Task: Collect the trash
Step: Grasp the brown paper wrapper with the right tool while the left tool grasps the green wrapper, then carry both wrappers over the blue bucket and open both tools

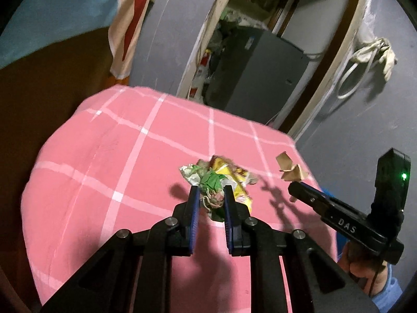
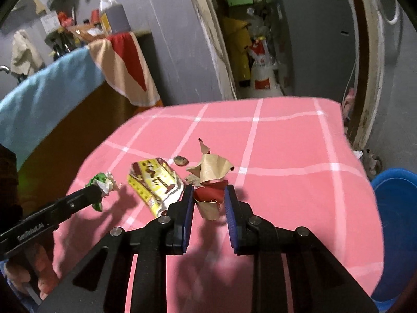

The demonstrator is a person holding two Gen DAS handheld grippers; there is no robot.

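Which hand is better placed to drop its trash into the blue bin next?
Right, probably. The right gripper is shut on brown paper near the bed edge beside the blue bin. The left gripper, holding a green wrapper, sits farther from it.

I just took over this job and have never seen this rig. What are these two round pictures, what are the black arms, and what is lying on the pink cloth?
No robot here: a person holds a two-finger gripper in each hand, with a fisheye camera on each looking along its fingers. In the left wrist view, the left gripper is shut on a green and white crumpled wrapper. In the right wrist view, the right gripper is shut on a brown and red paper scrap. Each gripper also shows at the edge of the other's view. A yellow snack packet lies on the pink checked cloth. A blue bucket stands at the right.
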